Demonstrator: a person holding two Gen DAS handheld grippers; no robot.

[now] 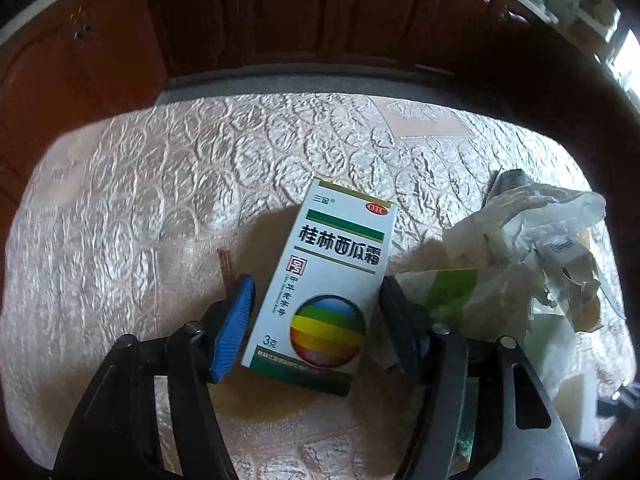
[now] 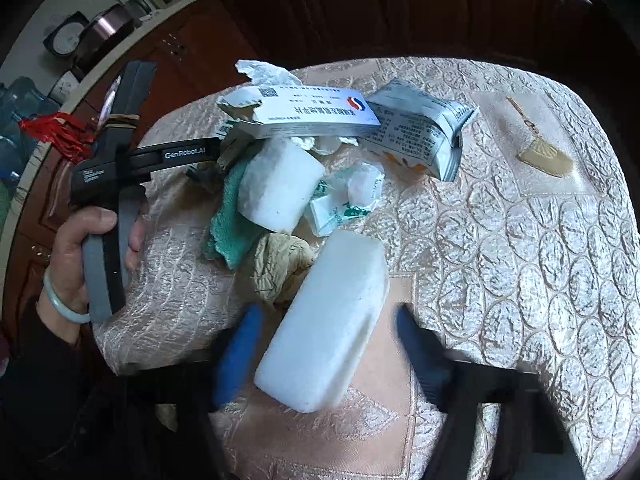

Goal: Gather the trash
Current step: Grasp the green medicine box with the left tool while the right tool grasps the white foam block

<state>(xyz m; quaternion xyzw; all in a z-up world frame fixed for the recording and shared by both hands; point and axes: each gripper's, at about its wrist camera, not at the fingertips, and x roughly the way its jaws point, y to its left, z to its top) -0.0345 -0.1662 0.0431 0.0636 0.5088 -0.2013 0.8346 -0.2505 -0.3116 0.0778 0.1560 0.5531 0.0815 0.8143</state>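
Observation:
In the left wrist view a white medicine box [image 1: 320,284] with green stripes and a rainbow ball lies on the embossed tablecloth [image 1: 160,208]. My left gripper [image 1: 316,308] is open, with one finger on each side of the box; a gap shows at the left pad [image 1: 232,328]. Crumpled paper and wrappers [image 1: 520,248] lie to its right. In the right wrist view my right gripper [image 2: 328,344] is open around a white foam block [image 2: 328,320] on the cloth. Behind it lies a trash pile: another foam piece [image 2: 280,184], a torn box [image 2: 308,114], a snack packet [image 2: 424,132], a green cloth [image 2: 232,224].
The left gripper's handle and the person's hand [image 2: 100,236] show at the left of the right wrist view. Dark wooden cabinets [image 1: 280,12] stand beyond the table's far edge. A beige fan-shaped object [image 2: 544,156] lies on the cloth at the right.

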